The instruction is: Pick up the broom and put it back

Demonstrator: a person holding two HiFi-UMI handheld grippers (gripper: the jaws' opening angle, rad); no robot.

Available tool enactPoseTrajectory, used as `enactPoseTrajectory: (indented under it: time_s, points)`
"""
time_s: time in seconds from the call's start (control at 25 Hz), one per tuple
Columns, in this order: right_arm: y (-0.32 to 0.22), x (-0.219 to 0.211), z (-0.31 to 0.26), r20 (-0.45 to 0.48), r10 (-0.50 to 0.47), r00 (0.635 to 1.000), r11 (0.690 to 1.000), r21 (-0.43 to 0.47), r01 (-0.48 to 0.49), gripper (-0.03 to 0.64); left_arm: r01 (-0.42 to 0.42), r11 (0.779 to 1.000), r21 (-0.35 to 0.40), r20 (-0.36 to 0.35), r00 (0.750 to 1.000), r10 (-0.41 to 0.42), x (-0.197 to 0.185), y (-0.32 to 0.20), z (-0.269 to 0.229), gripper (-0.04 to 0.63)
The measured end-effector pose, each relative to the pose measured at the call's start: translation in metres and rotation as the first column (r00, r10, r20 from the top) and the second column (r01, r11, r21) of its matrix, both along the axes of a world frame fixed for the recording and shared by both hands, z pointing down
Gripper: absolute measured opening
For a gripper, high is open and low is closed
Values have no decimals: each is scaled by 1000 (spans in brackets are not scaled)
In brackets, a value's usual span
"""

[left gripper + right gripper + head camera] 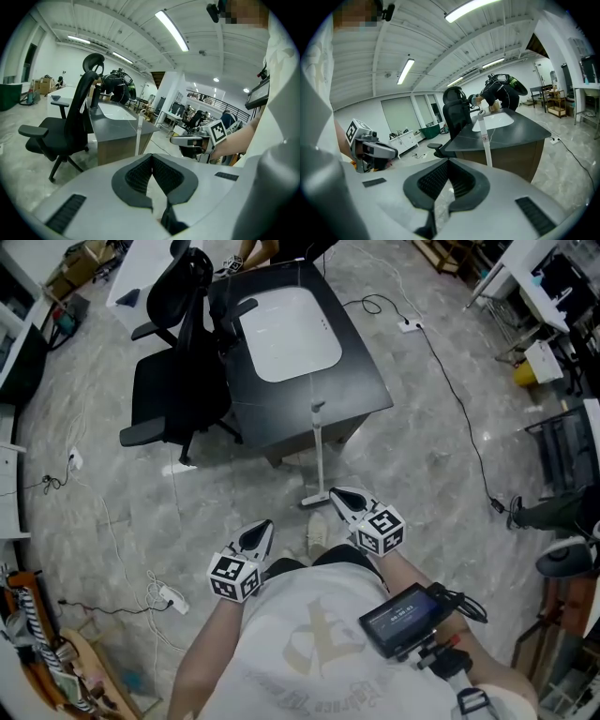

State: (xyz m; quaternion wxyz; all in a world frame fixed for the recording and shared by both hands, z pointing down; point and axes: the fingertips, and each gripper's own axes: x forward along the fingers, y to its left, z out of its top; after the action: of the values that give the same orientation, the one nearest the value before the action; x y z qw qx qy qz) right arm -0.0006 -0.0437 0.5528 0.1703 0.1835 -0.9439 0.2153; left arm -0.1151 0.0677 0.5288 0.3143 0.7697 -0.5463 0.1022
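A broom with a white handle stands upright against the front edge of a dark desk, its head on the floor. My right gripper hangs just right of the broom head, shut and empty. My left gripper is lower and to the left, also shut with nothing in it. In the left gripper view the handle rises beyond the closed left gripper, with the right gripper off to the side. The right gripper view has the handle just past the shut right gripper.
A black office chair stands left of the desk, which carries a white inset panel. A cable runs across the floor to a power strip; another strip lies lower left. A person bends over the desk's far side.
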Motion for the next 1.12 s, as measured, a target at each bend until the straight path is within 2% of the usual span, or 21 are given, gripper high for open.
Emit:
enactPoseTrajectory:
  time_s: [0.6, 1.12]
  points:
    - [-70, -21, 48, -52, -50, 997, 999, -21, 49, 17, 67, 997, -49, 15, 998, -67, -1, -43, 10, 12]
    - [-113, -29, 104, -131, -53, 990, 998, -47, 47, 20, 126, 986, -106, 35, 992, -123, -1, -49, 23, 12]
